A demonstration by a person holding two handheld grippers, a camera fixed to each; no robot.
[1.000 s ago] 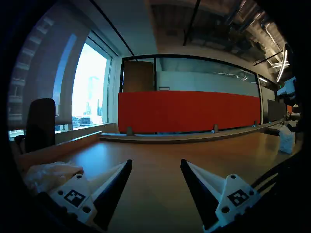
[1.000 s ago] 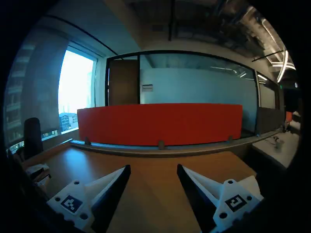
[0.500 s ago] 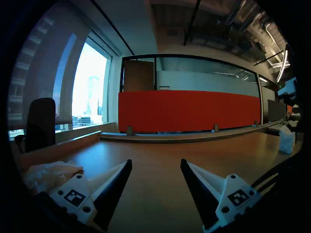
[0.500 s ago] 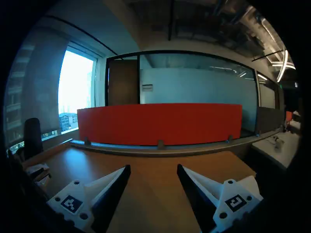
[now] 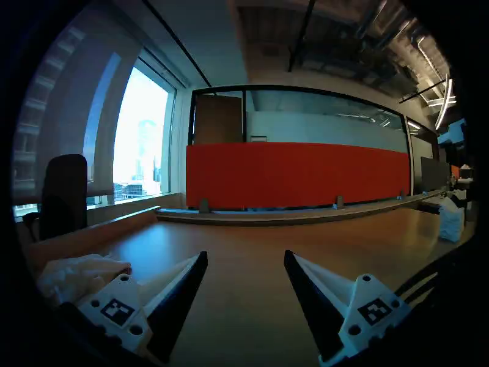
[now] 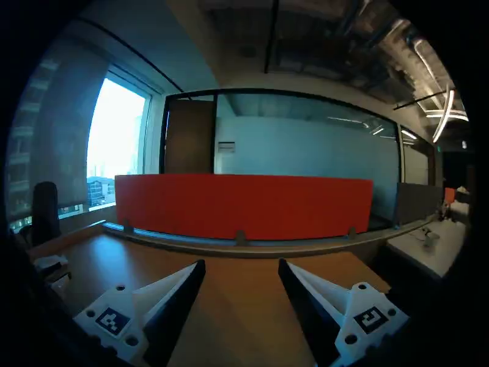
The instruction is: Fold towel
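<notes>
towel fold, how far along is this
Nothing looks done: the towel lies crumpled on the desk. Nothing is in hand; the left hand-held gripper and right hand-held gripper are both open and empty. Grabbing and folding are all left.

Desk (image 5: 257, 263) open toward 12 o'clock up to red divider (image 5: 293, 174); crumpled towel (image 5: 76, 276) at 8 o'clock, white bag (image 5: 451, 223) at 3 o'clock.

One red partition (image 5: 297, 175). One wooden counter (image 5: 257, 241) in front of it. Left of the partition, one crumpled white towel (image 5: 76, 276) and one black chair (image 5: 61, 196); right of it, one white bundle (image 5: 451, 222). One left hand-held gripper (image 5: 244, 258), one right hand-held gripper (image 6: 241, 263), two fingers each.
</notes>
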